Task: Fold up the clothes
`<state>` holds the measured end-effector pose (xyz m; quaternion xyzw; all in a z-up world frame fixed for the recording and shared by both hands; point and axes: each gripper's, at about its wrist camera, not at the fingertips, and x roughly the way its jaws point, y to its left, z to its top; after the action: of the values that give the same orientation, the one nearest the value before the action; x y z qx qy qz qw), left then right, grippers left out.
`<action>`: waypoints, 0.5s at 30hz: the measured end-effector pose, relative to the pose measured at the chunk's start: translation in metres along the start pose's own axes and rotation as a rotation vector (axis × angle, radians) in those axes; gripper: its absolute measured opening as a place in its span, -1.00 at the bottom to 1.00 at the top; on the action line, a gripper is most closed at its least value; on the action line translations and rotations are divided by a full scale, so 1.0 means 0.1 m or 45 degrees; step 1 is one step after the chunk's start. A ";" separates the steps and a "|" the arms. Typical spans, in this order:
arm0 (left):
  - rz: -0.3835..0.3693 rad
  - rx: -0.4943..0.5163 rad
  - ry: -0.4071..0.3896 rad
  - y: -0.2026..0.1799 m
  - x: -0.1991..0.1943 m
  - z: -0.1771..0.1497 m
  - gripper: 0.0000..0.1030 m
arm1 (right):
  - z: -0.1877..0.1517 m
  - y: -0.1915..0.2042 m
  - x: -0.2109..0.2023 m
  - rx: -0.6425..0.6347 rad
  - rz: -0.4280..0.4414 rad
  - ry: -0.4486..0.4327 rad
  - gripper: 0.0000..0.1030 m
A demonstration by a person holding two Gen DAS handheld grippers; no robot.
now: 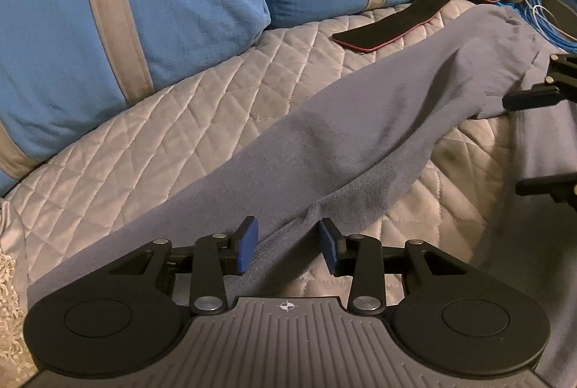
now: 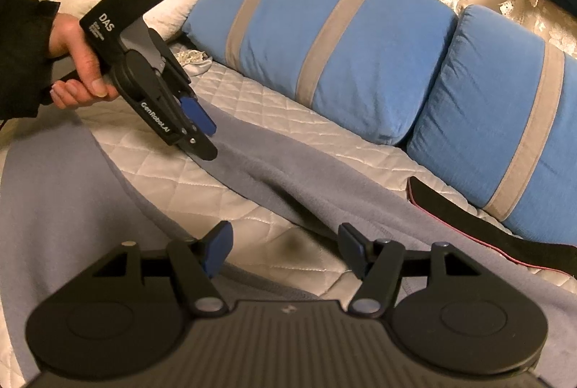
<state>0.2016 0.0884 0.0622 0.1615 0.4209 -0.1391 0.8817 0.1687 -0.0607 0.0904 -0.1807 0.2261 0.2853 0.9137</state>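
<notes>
Quilted cover (image 1: 180,121) under grey garment (image 1: 324,142), its far end cut off.

Left gripper (image 2: 207,135): matte black plastic body, blue rubber finger pads; white lettering "DAS" on the block, "GenRobot.AI" along the side
Right gripper (image 2: 285,252): black linkage arms with silver pivot screws; ribbed grey base plate — round black discs either side
Hand (image 2: 77,63): a black fabric sleeve (image 2: 21,56) covers the wrist
</notes>
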 end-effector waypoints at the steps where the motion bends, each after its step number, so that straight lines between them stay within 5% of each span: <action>1: -0.005 -0.006 0.002 0.01 0.01 0.00 -0.30 | 0.00 0.00 0.01 -0.001 0.000 0.002 0.48; 4: -0.035 -0.032 0.019 0.04 0.06 -0.01 -0.34 | 0.00 0.00 0.02 -0.004 -0.005 0.008 0.49; 8: -0.027 0.010 -0.010 0.00 0.02 -0.03 -0.86 | -0.02 -0.02 0.05 -0.011 -0.022 0.019 0.49; 15: 0.111 0.138 -0.167 -0.16 -0.21 -0.20 -0.92 | -0.06 -0.22 0.05 -0.007 -0.093 0.041 0.44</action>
<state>0.1689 0.0843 0.0641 0.2176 0.3465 -0.1335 0.9026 0.1844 -0.0781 0.0875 -0.1958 0.2334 0.2495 0.9192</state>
